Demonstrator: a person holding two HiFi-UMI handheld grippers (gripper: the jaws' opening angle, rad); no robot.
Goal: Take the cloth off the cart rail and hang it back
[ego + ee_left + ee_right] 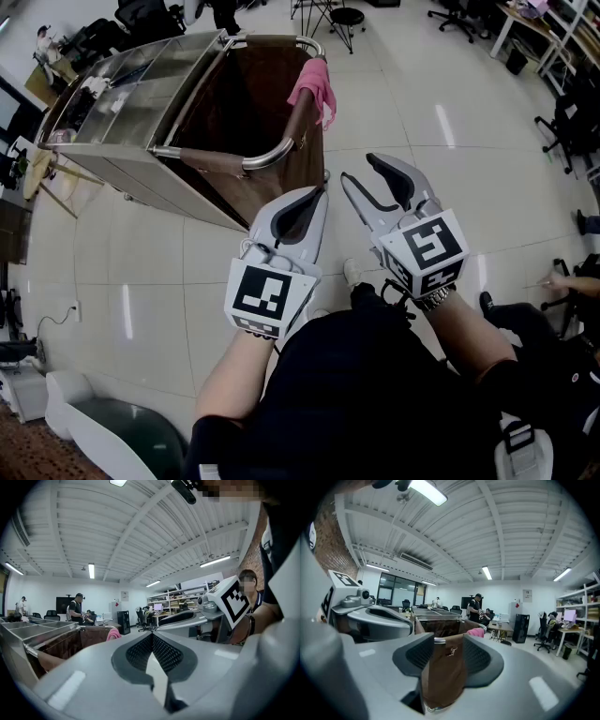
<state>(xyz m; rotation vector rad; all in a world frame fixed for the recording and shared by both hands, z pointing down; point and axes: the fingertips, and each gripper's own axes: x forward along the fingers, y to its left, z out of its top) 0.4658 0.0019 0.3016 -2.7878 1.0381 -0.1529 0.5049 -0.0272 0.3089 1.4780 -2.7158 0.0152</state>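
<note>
Two grippers held out short of the cart, cloth on the rail

Both forearms reach forward, side by side. The left gripper (315, 195) points at the cart (122, 89), jaws pressed together with nothing between them. The right gripper (359, 169) tilts slightly outward, jaws wide apart and empty, the brown bag (440, 677) showing through the gap. The pink cloth (314, 84) hangs over the rail (272, 156) at its far right bend, well apart from both.

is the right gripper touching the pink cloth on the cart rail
Apart. The head view shows a wide gap between the open right gripper and the pink cloth draped on the cart rail.
</note>
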